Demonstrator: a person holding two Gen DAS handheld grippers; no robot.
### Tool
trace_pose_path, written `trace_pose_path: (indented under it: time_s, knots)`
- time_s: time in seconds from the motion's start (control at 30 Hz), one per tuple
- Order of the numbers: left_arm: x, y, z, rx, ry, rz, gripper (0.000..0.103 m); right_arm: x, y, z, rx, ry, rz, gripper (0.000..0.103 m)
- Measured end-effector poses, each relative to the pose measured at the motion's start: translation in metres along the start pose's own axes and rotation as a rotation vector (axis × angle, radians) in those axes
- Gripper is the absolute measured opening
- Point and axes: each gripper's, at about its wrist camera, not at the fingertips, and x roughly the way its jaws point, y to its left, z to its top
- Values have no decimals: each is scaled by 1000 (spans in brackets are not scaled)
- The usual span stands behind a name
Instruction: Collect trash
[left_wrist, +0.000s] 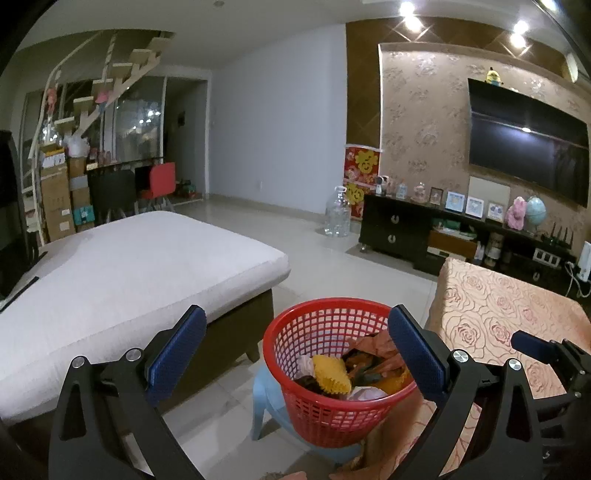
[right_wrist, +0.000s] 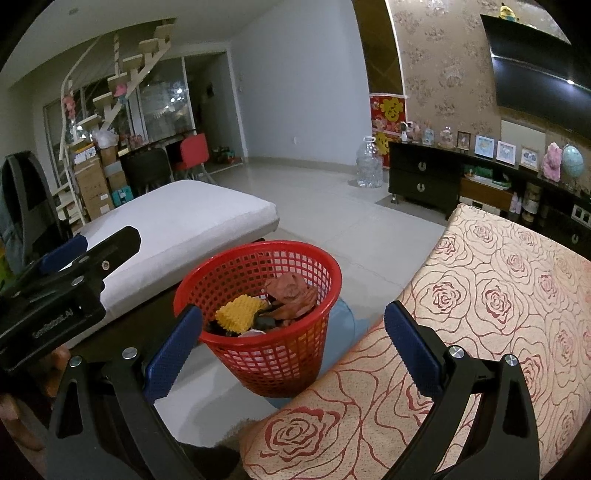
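While both grippers hover (jaws wide), trash fills the basket (left_wrist: 334, 402).

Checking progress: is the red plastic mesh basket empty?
No. The red plastic mesh basket holds trash: a yellow ridged piece and crumpled brown paper.

Black tool (left_wrist: 297, 349), blue ridged pads (left_wrist: 177, 354), silver screws

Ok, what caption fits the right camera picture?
Open right gripper faces a red basket of trash beside a rose-patterned table.
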Motion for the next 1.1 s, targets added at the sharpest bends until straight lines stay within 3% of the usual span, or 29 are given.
trace_pose_path:
  time_s: [1.1]
  knots:
    - [1,-3,2,17,18,1,95,0,1,-1,-1,0,0,96]
